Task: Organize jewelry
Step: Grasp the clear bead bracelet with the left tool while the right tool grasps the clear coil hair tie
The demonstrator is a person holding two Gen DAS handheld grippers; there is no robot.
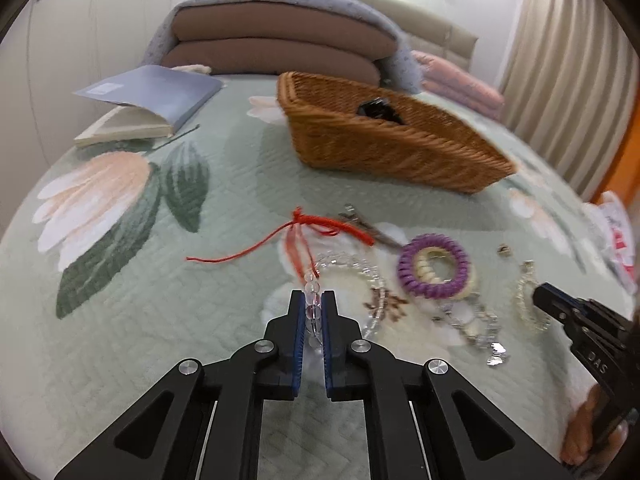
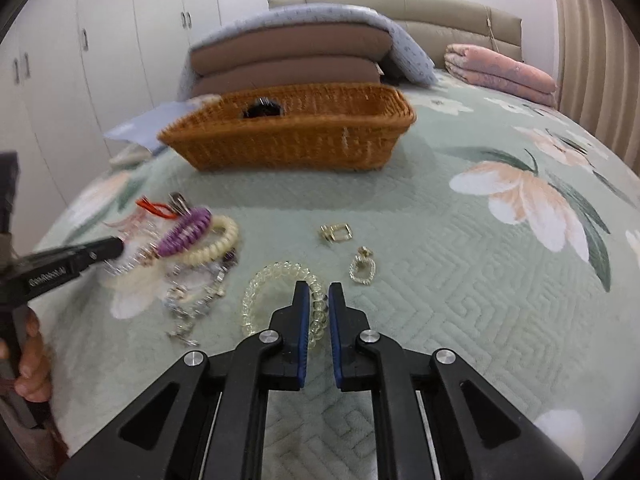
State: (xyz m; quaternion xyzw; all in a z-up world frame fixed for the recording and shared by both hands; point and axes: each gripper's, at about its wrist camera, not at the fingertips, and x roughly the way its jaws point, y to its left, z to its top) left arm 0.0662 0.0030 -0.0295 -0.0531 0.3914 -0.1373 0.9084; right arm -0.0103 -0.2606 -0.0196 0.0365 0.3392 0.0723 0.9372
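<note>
My left gripper (image 1: 313,300) is shut on a clear bead bracelet (image 1: 352,276) that lies on the bedspread beside a red cord (image 1: 320,226). A purple coil hair tie (image 1: 434,264) and a cream coil tie (image 2: 216,242) lie to its right, over silver chain pieces (image 1: 476,324). My right gripper (image 2: 319,296) is nearly closed around one side of a clear coil bracelet (image 2: 280,296), pads close to the coil; I cannot tell whether they touch it. A gold buckle (image 2: 336,233) and a crystal earring (image 2: 363,268) lie just beyond. The wicker basket (image 2: 288,136) holds a black clip (image 2: 262,110).
An open book (image 1: 148,100) lies at the far left of the bed. Folded brown cushions under a blue quilt (image 1: 280,40) and a pink folded blanket (image 2: 500,72) sit at the headboard. White wardrobes stand left, curtains right.
</note>
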